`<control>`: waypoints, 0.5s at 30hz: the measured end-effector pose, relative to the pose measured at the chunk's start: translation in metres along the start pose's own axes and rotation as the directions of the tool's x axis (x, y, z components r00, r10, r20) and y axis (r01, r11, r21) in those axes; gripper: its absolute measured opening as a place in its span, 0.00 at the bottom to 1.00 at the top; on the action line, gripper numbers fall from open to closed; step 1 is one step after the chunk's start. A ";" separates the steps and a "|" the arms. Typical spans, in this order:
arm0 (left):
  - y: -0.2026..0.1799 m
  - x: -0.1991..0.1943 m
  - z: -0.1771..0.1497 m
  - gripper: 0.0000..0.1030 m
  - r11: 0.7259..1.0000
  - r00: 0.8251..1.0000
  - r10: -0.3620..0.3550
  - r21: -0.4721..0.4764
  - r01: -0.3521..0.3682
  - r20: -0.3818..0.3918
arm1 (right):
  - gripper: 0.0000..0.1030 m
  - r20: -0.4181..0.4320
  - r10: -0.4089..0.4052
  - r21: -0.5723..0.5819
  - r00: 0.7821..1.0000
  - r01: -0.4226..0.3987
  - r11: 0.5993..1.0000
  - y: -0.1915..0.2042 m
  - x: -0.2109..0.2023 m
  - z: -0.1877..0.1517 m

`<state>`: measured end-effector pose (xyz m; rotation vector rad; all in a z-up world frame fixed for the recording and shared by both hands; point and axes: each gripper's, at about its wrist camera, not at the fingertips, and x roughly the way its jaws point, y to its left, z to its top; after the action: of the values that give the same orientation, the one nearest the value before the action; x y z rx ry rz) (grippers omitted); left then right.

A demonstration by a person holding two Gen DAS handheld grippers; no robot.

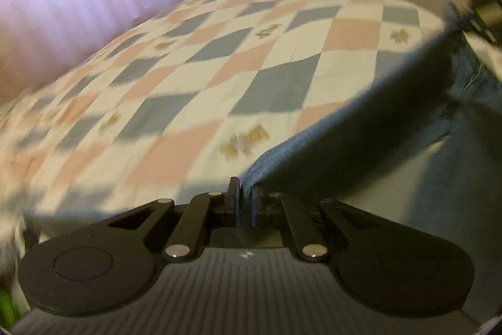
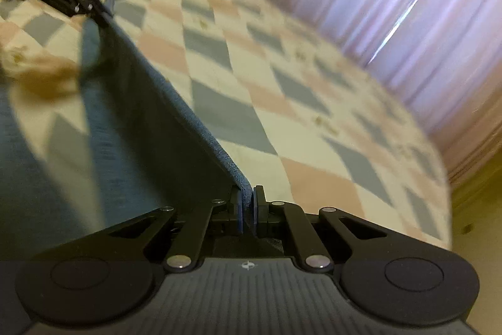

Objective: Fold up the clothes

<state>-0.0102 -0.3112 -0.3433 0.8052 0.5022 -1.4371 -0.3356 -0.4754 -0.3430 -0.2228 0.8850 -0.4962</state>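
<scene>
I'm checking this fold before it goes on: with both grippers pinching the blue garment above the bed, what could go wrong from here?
1. Each grip looks shallow: the left gripper and the right gripper pinch only the edge of the blue garment, so a corner might slip out.
2. That edge is stretched taut between them; pulling further apart could tug it free.
3. The rest hangs toward the checked bedspread and may drag or bunch.

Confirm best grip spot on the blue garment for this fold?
Grip the thick hemmed edge of the blue garment at its two ends, one per side. The left tongs and right tongs are shut on those corners, and the edge runs taut and straight between them above the checked bedspread.
</scene>
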 end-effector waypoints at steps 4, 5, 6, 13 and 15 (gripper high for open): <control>-0.052 -0.062 -0.065 0.09 0.969 0.995 -0.005 -0.246 -0.020 -0.099 | 0.04 -0.044 0.014 0.041 0.999 -0.012 0.999 0.076 -0.070 -0.038; -0.066 -0.068 -0.083 0.13 0.958 0.990 -0.008 -0.284 -0.034 -0.143 | 0.06 -0.086 0.045 0.071 0.995 -0.039 0.997 0.094 -0.079 -0.053; -0.079 -0.070 -0.098 0.18 0.953 0.981 -0.003 -0.298 -0.055 -0.192 | 0.11 -0.140 0.073 0.108 0.987 -0.058 0.992 0.109 -0.084 -0.070; -0.108 -0.080 -0.144 0.41 0.843 0.960 -0.034 -0.523 -0.121 -0.278 | 0.40 -0.292 0.256 0.623 0.922 -0.020 0.782 0.110 -0.105 -0.162; -0.096 -0.074 -0.142 0.51 0.767 0.966 -0.041 -0.628 -0.133 -0.254 | 0.50 -0.226 0.235 0.812 0.946 0.049 0.582 0.072 -0.110 -0.186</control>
<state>-0.0888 -0.1509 -0.3983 0.4309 1.0986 -1.0029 -0.5171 -0.3545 -0.4109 0.7863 0.8808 -0.8078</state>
